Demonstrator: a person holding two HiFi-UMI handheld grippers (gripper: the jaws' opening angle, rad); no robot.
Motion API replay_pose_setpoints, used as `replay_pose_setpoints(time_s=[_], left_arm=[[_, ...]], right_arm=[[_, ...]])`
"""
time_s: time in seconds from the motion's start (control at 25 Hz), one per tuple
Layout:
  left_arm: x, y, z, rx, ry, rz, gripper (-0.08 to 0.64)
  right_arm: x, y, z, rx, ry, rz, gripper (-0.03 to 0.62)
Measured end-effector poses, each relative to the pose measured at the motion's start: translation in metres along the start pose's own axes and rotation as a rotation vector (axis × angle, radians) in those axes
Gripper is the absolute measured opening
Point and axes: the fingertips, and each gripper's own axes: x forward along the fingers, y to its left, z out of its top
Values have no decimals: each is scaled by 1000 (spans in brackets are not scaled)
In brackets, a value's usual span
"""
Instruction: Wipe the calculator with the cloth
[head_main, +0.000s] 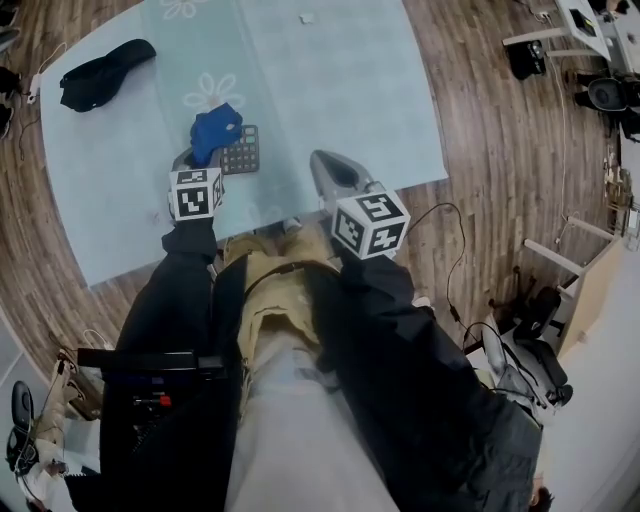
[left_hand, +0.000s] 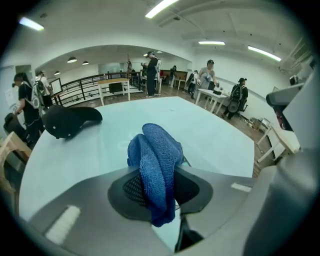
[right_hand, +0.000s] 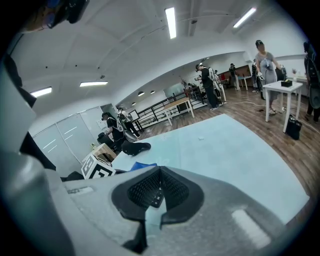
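Blue cloth clamped at the calculator's edge

Nearest, the right gripper (head_main: 322, 160) hangs over the pale-teal mat (head_main: 340, 90), its jaws together on nothing. The left gripper (head_main: 202, 155) pinches the blue cloth (head_main: 216, 128), which overlaps the left edge of the calculator (head_main: 241, 151). A black bag (head_main: 103, 72) lies farthest away.

There are 1 calculator (head_main: 241, 151), 1 blue cloth (head_main: 214, 131), 1 black pouch (head_main: 104, 73) and 1 mat (head_main: 340, 90).
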Motion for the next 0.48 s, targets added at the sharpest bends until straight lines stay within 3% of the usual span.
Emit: replay_pose_setpoints(time_s=[0.2, 0.48], left_arm=[[16, -27, -33, -13, 66, -54, 92], [19, -53, -42, -29, 100, -124, 92]], right_arm=[[-7, -7, -4, 8, 0, -19, -2], [-7, -9, -6, 13, 2, -12, -2]])
